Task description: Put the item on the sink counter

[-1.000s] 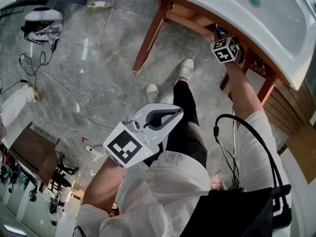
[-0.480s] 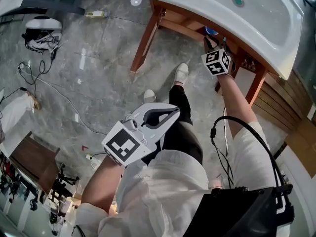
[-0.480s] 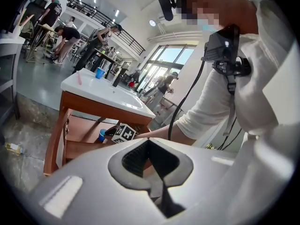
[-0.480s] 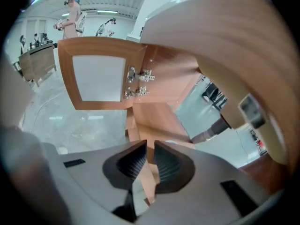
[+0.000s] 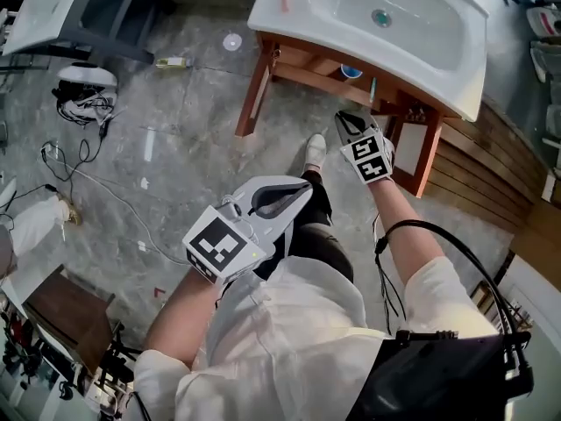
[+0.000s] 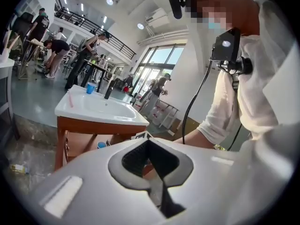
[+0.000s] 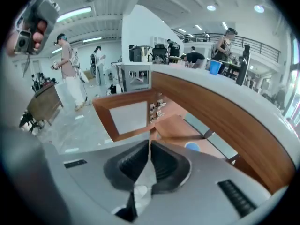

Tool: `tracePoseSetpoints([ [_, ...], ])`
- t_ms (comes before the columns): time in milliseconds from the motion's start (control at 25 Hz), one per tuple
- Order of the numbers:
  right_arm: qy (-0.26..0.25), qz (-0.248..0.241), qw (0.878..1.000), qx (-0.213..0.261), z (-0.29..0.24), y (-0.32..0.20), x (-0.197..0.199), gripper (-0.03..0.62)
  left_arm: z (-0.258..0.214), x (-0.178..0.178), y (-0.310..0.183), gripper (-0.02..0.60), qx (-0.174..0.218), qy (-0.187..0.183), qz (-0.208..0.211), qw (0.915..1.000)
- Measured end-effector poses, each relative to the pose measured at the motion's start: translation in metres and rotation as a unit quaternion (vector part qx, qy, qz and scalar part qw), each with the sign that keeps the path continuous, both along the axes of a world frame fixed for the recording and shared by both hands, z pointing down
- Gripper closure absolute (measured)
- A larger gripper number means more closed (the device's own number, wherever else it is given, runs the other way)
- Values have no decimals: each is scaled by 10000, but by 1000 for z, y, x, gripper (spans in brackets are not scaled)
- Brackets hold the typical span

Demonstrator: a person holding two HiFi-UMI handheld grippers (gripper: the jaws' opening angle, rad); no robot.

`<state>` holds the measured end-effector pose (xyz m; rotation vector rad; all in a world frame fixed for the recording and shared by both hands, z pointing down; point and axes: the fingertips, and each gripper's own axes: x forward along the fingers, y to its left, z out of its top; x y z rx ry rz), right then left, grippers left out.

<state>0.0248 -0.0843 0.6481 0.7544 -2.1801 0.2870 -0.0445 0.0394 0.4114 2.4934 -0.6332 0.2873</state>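
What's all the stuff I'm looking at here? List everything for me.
Sink counter: one, white, top of head view.
Wooden stand: one, brown, under it.
Cup: one, blue, on the counter.
Bottle: one, dark, beside the cup.
Round blue thing: one, stand's shelf.
Cables: several, black and white, floor at left.
People: several, far background.
Left gripper: one, white, shut, empty.
Right gripper: one, grey, jaws closing on a thin pale item, kind unclear.
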Motion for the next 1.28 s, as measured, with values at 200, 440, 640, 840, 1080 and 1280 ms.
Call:
tracePoseSetpoints([
  [200, -623, 151, 9978, -194, -68, 38, -13, 586, -28, 1, 11, 577, 188, 28, 194, 9996],
  [440, -907, 421, 9950, -50, -144, 84, -16, 586, -56, -2, 43, 577, 251, 99, 483, 9985],
  [640, -1081, 432, 9932, 74, -195, 121, -22, 586, -77, -7, 65, 577, 305, 149, 591, 9977],
  [840, -1136, 405, 9924, 226, -234, 151, -27, 586, -97, -15, 79, 577, 487, 151, 614, 9968],
  [1080, -1154, 420, 9916, 405, -265, 181, -18, 586, -114, -19, 99, 577, 629, 136, 518, 9966],
  [1280, -1184, 465, 9903, 567, -283, 199, -11, 586, -121, -22, 108, 577, 686, 185, 326, 9969],
])
